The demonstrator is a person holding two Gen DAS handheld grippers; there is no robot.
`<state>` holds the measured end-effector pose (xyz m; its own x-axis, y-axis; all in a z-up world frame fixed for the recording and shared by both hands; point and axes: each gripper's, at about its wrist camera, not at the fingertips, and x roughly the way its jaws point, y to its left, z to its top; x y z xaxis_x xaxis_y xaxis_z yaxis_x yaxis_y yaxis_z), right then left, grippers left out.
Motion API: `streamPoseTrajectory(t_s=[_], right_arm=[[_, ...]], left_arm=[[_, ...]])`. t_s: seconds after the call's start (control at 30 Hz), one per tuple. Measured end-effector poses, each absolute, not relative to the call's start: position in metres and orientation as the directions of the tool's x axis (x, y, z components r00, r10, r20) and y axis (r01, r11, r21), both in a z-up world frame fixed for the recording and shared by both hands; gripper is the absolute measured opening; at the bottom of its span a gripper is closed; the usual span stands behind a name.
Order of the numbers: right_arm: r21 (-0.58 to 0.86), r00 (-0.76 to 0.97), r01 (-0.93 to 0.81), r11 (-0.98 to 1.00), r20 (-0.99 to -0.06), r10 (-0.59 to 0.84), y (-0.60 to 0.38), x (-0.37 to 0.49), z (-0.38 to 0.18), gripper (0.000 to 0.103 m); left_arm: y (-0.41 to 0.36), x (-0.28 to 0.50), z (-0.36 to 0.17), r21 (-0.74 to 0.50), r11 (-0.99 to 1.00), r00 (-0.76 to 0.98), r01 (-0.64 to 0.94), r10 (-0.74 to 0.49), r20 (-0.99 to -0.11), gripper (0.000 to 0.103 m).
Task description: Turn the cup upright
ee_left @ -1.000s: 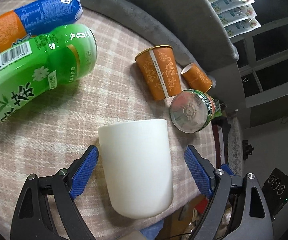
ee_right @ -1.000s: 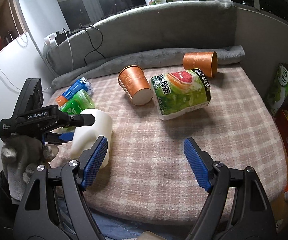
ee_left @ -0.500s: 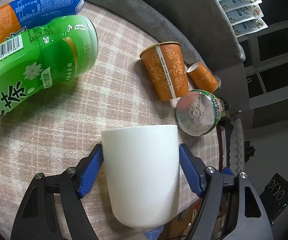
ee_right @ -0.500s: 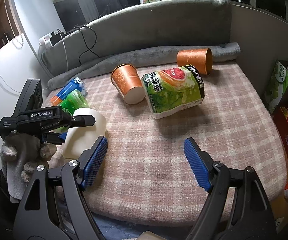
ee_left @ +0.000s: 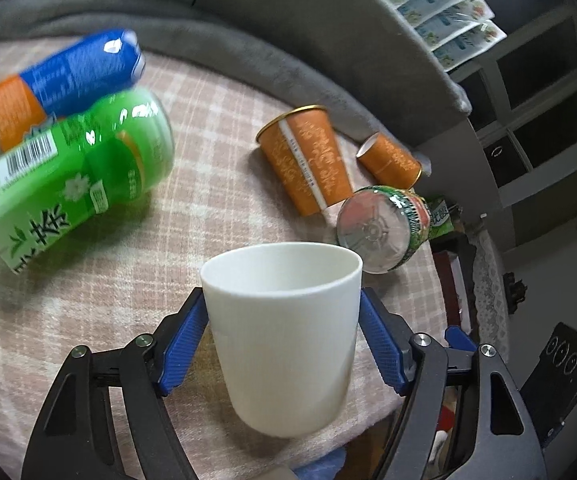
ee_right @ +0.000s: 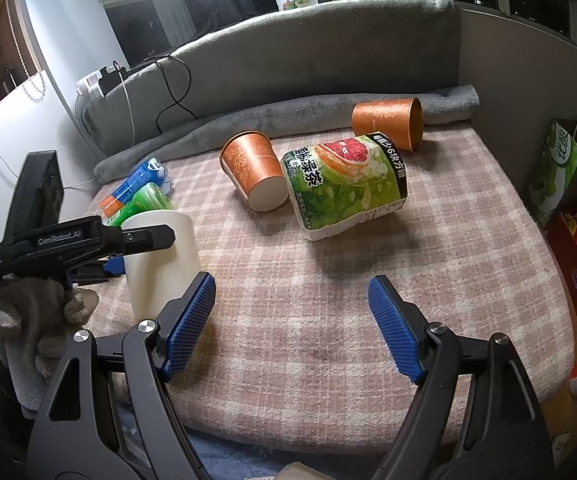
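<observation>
A plain white cup [ee_left: 284, 332] is clamped between the blue pads of my left gripper [ee_left: 284, 340], near the front left edge of the plaid cloth. It now stands nearly upright with its open rim on top. In the right wrist view the same cup [ee_right: 164, 256] shows upright in the left gripper [ee_right: 120, 248]. My right gripper [ee_right: 290, 324] is open and empty, hovering low over the front middle of the cloth, to the right of the cup.
On the plaid cloth [ee_right: 428, 248] lie two orange paper cups [ee_right: 256, 176] [ee_right: 388, 122], a green tea carton [ee_right: 344, 184], a green bottle [ee_left: 72, 176] and a blue-orange bottle [ee_left: 64, 80]. A grey cushion [ee_right: 288, 68] rims the back. Boxes [ee_right: 560, 168] stand at the right.
My left gripper closed on the white cup, which lay on its side, and has tipped it up so its rim faces upward. My right gripper has barely moved.
</observation>
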<state>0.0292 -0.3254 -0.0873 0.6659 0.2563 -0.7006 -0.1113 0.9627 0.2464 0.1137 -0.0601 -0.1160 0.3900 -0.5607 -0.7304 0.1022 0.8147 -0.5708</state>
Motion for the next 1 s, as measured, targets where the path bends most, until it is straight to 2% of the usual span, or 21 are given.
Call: streamPoseTrajectory(t_s=[0.7, 1.0], right_arm=[[0.249, 0.669, -0.101, 0.963, -0.699, 0.251, -0.326, 0.03, -0.089, 0.081], [0.251, 0.669, -0.101, 0.963, -0.699, 0.252, -0.326, 0.03, -0.089, 0.081]], left_arm=[[-0.085, 0.102, -0.093, -0.335, 0.917, 0.568, 0.215, -0.396, -0.721, 0.074], [-0.092, 0.1, -0.094, -0.286, 0.93, 0.583, 0.23, -0.366, -0.725, 0.074]])
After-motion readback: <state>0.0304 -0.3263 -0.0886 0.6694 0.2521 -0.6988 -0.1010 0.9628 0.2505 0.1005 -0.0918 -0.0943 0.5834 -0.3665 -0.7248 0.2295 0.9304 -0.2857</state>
